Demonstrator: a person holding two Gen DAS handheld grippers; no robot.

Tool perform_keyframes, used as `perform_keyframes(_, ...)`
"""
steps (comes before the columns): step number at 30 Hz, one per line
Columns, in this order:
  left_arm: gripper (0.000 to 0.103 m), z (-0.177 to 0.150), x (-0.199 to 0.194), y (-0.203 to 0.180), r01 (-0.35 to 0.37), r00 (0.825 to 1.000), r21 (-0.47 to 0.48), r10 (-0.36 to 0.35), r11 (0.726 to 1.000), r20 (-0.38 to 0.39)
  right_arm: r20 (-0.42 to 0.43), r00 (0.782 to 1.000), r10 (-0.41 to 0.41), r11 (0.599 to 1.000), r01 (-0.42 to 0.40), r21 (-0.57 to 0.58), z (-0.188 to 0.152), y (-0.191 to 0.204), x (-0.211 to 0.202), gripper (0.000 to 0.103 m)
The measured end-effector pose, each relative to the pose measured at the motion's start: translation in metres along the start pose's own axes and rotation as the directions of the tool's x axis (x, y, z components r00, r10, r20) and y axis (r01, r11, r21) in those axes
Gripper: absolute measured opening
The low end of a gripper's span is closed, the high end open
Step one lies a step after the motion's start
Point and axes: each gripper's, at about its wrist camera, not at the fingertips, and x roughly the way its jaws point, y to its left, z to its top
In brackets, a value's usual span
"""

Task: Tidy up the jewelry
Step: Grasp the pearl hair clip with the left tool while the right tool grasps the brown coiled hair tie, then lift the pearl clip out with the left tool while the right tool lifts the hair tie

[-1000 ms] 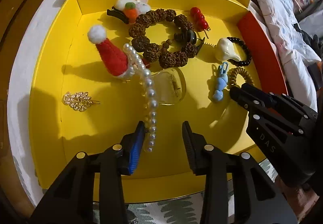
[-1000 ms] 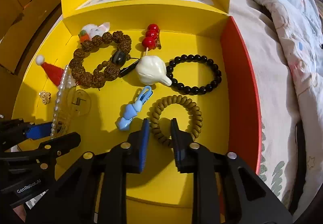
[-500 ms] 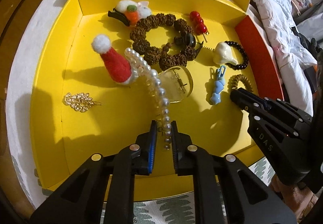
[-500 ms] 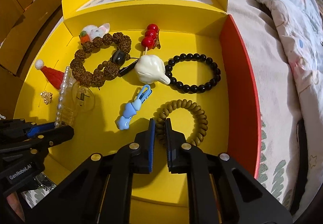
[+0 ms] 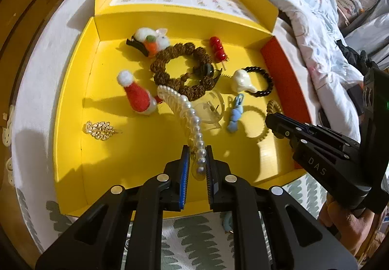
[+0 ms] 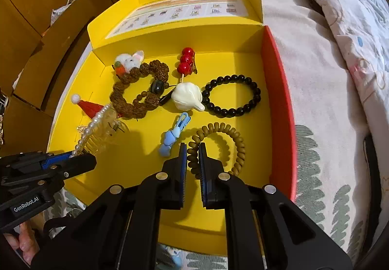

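A yellow box tray (image 5: 73,99) (image 6: 243,209) holds several hair clips and bracelets. My left gripper (image 5: 196,160) is shut on the near end of a pearl-trimmed clear claw clip (image 5: 187,109) and holds it lifted and tilted; the clip also shows in the right wrist view (image 6: 97,124). My right gripper (image 6: 192,155) is shut on the olive spiral hair tie (image 6: 218,146), raised off the tray floor; in the left wrist view the hair tie (image 5: 272,107) hangs from the right gripper's tips (image 5: 269,121).
In the tray lie a brown bead bracelet (image 5: 180,70), a santa-hat clip (image 5: 138,97), a gold leaf clip (image 5: 99,130), a blue clip (image 6: 173,135), a black bead bracelet (image 6: 231,97), a white clip (image 6: 187,98), a red berry pin (image 6: 186,60) and a bunny clip (image 6: 128,60). Bedding lies right.
Both grippers closed, the left on the pearl clip and the right on the spiral hair tie, then both rose with their items off the tray floor.
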Motion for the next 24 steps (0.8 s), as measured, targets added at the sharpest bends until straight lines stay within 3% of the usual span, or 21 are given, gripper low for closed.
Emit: perform_keyframes(24,0.010,-0.003,-0.049,-0.013,0.032,0.992,-0.018,-0.029,0.999,0.123,0.115,0.990,0.082,0.995,-0.087,0.038,-0.004,-0.007,-0.073,0.011)
